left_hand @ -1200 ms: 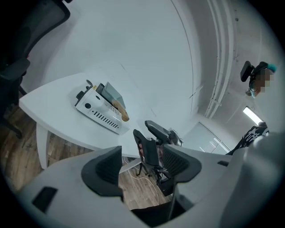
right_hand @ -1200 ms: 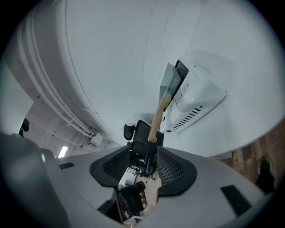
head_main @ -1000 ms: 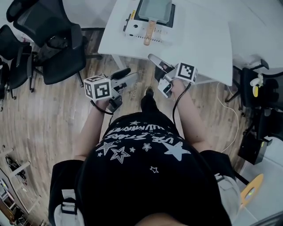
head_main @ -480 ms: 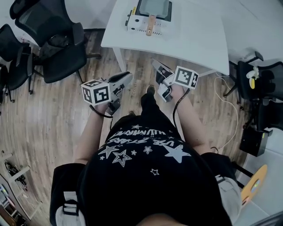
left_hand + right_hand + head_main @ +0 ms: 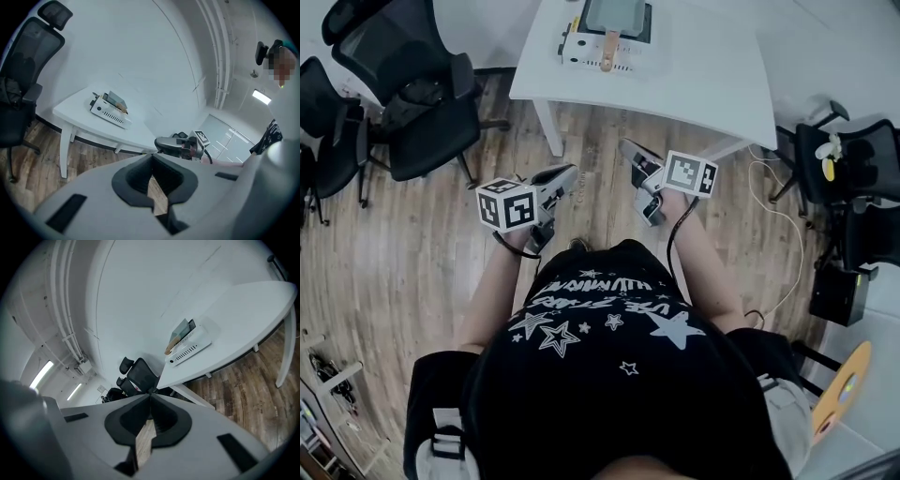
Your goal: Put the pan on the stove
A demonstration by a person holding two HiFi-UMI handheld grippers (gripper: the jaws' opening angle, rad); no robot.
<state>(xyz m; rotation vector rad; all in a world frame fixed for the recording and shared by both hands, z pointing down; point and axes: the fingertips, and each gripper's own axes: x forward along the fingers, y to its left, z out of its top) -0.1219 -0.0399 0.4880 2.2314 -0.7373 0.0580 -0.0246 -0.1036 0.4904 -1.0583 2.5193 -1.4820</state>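
One pan [image 5: 617,16] is sitting on top of one white stove [image 5: 584,49], its wooden handle [image 5: 607,52] pointing toward the person. The stove is standing near the far left part of a white bench [image 5: 712,66], and these are the only two things showing on it.

The person is holding two claws out in front of the chest, well short of the bench and touching nothing. The left claw [image 5: 569,172] is pointing forward and a little to the right. The right claw [image 5: 627,148] is pointing forward and a little to the left, so the two tips are angling toward each other but staying apart. Both are tilting slightly downward. Each gripper view is showing its jaws pressed together at the tips with only wooden floor [image 5: 412,253] visible through the small gap behind them. Both pairs of jaws have just been closing, and nothing is between them. A dark cable [image 5: 673,239] is running back from the right claw along the forearm.

A strip of floor and the bench's near edge are lying between the claws and the stove, and a white bench leg [image 5: 547,127] is standing just ahead of the left claw. Two black office chairs [image 5: 412,94] are standing to the left of the bench, and a white cord [image 5: 780,234] is trailing over the floor at the right.
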